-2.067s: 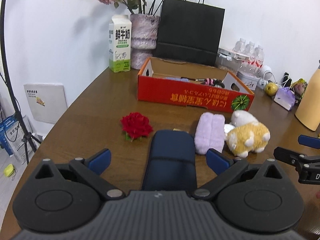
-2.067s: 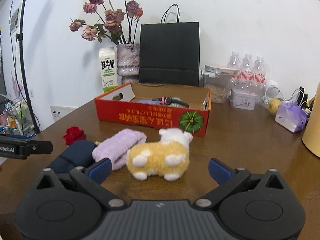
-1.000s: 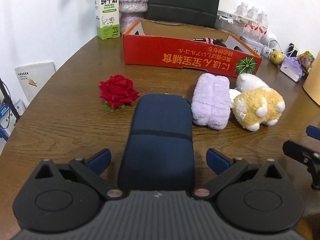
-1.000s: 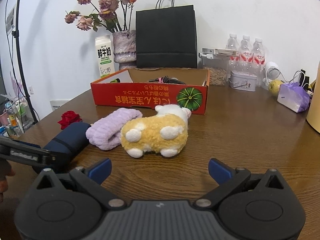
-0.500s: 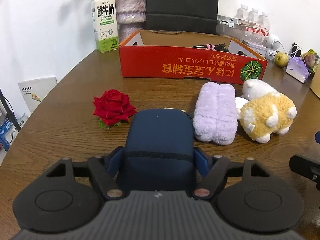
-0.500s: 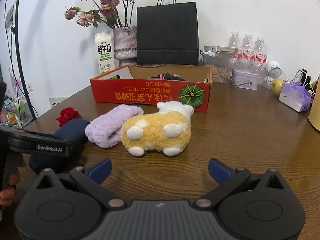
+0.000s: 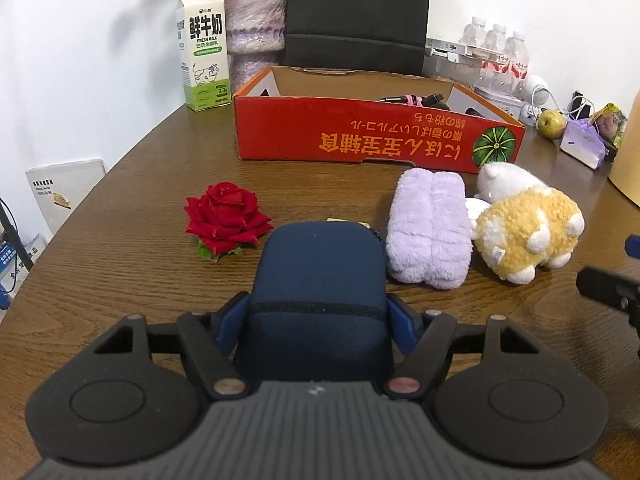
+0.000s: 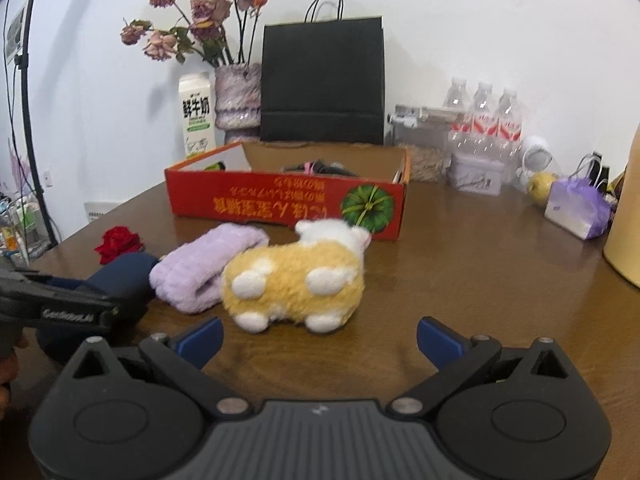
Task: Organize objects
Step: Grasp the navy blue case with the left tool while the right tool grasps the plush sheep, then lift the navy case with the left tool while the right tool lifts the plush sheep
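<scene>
A navy zip pouch (image 7: 324,264) lies on the brown table, and my left gripper (image 7: 318,320) is shut on its near end, both blue pads pressing its sides. Left of the pouch lies a red rose (image 7: 228,216). To its right are a rolled lilac towel (image 7: 428,224) and a yellow-and-white plush toy (image 7: 528,228). Behind them stands an open red cardboard box (image 7: 360,140) with a few small items inside. My right gripper (image 8: 320,338) is open just short of the plush toy (image 8: 296,276), with nothing between its fingers.
Along the back wall stand a milk carton (image 7: 204,48), a vase (image 7: 254,20) of dried flowers and a black paper bag (image 7: 356,12). Water bottles (image 8: 484,120), a pear (image 7: 551,122), a purple packet (image 7: 582,144) and a yellow container (image 8: 624,220) crowd the right. The table edge curves off at left.
The left gripper's jaws have closed from wide open onto the navy pouch and tipped up slightly. The right gripper has stayed where it was.
</scene>
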The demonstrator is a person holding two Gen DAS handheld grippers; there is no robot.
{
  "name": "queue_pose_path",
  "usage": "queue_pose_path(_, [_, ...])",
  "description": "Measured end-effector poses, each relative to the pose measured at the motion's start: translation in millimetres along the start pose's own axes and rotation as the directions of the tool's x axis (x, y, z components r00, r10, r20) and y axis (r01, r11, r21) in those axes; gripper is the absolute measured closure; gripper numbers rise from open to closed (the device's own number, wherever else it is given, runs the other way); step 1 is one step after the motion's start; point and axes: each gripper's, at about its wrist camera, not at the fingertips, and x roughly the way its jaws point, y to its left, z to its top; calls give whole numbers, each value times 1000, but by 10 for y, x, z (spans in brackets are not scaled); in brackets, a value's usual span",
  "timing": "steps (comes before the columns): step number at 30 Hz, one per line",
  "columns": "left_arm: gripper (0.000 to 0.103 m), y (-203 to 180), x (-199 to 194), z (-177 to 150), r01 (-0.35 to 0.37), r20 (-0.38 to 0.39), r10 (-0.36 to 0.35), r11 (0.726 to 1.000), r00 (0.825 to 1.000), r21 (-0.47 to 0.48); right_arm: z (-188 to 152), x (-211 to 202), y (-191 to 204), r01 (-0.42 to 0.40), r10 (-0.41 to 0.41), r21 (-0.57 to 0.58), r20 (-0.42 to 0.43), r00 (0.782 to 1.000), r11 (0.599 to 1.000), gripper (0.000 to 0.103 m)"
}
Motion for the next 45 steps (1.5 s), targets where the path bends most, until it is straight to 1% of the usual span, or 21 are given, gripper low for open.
queue_pose_path(5, [31,21,5,-1,1,5,-1,1000,1000,-8,112,95,27,-19,20,-42,31,999,999,0])
queue_pose_path(7, [31,14,6,-8,-3,7,3,1000,1000,-2,164,179,58,-19,20,-64,23,1000,998,0])
queue_pose_path(10, [30,11,6,-15,-5,9,5,1000,1000,4,232,333,99,-29,28,-72,-13,1000,997,0])
queue_pose_path(16, [30,12,8,-17,-4,10,4,1000,1000,3,282,562,219,-27,25,-54,-48,999,998,0])
queue_pose_path(19, [30,17,9,-20,-5,11,5,1000,1000,6,276,659,216,-20,18,-41,-54,998,999,0])
queue_pose_path(24, [30,11,10,-19,-7,13,6,1000,1000,9,258,730,170,-47,46,-14,-59,997,999,0])
queue_pose_path(30, [30,-1,12,-26,-10,14,10,1000,1000,14,213,650,208,-51,48,-52,-44,998,997,7])
queue_pose_path(35, [30,-7,12,-30,-13,16,13,1000,1000,16,155,438,219,-39,37,-66,-23,999,997,7])
queue_pose_path(40, [29,-7,12,-30,-15,16,15,1000,1000,17,22,184,172,-42,40,-72,-35,999,997,7])
queue_pose_path(45, [29,-8,9,-34,-15,17,15,1000,1000,17,-56,143,137,-45,43,-59,-46,998,997,7])
